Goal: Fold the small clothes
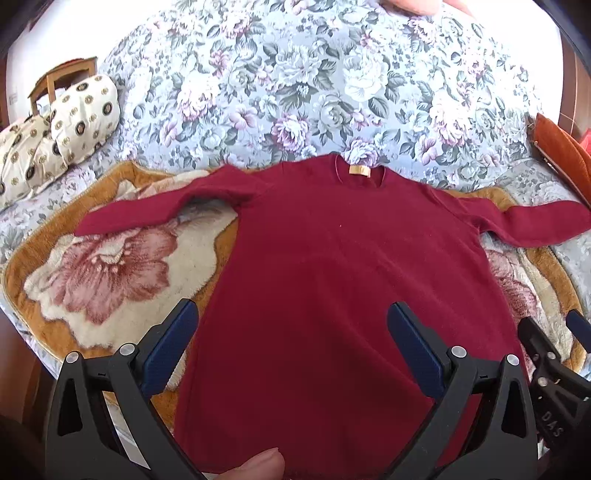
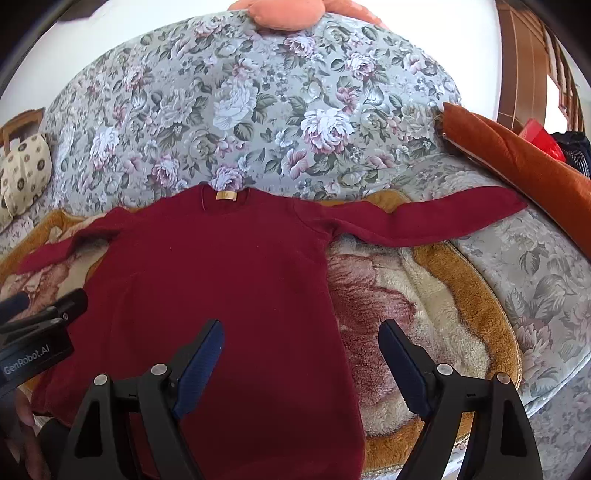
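Note:
A small dark red sweater (image 1: pixel 332 258) lies flat and face up on a fleece blanket (image 1: pixel 110 273), collar away from me, both sleeves spread out sideways. It also shows in the right wrist view (image 2: pixel 221 273). My left gripper (image 1: pixel 291 321) is open and empty above the sweater's lower left part. My right gripper (image 2: pixel 301 339) is open and empty above the sweater's lower right edge. The right gripper's body shows at the right edge of the left wrist view (image 1: pixel 546 362), and the left gripper's body shows at the left of the right wrist view (image 2: pixel 40 328).
The blanket lies on a floral sofa (image 1: pixel 295 85). Patterned cream cushions (image 1: pixel 62 125) sit at the left end. An orange cushion (image 2: pixel 524 162) lies at the right end, and a peach cushion (image 2: pixel 280 14) sits on the sofa back.

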Tool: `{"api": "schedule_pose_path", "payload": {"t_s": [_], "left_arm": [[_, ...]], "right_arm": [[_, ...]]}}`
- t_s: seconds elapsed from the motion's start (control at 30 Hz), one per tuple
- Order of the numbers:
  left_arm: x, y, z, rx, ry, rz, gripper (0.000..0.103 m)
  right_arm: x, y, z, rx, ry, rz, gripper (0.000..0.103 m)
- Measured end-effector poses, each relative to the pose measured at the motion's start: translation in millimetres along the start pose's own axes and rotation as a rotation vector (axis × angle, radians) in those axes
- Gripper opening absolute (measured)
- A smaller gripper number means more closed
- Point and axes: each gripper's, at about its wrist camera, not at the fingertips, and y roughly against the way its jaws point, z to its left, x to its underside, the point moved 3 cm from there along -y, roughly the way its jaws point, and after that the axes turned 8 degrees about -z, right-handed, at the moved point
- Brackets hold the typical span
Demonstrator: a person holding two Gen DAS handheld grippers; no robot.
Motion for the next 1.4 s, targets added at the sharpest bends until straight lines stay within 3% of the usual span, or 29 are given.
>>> {"api": "schedule_pose_path", "payload": {"t_s": [0.27, 1.0, 1.23, 1.4], "left_arm": [[0, 7, -13, 0.028, -0.07, -0.027, 0.103], [1, -8, -7, 0.055, -0.02, 0.052, 0.103], [3, -16, -3, 0.083, 0.034, 0.096, 0.103], [9, -21, -10, 0.072, 0.011, 0.123, 0.103]], "right_arm": [[2, -1, 3, 0.0, 0.029, 0.007, 0.084], [-3, -8, 11, -0.018, 0.022, 0.039, 0.084], [-3, -21, 9, -0.023, 0.028, 0.099, 0.084], [7, -29, 3, -0.049, -0.006, 0.144, 0.084]]}}
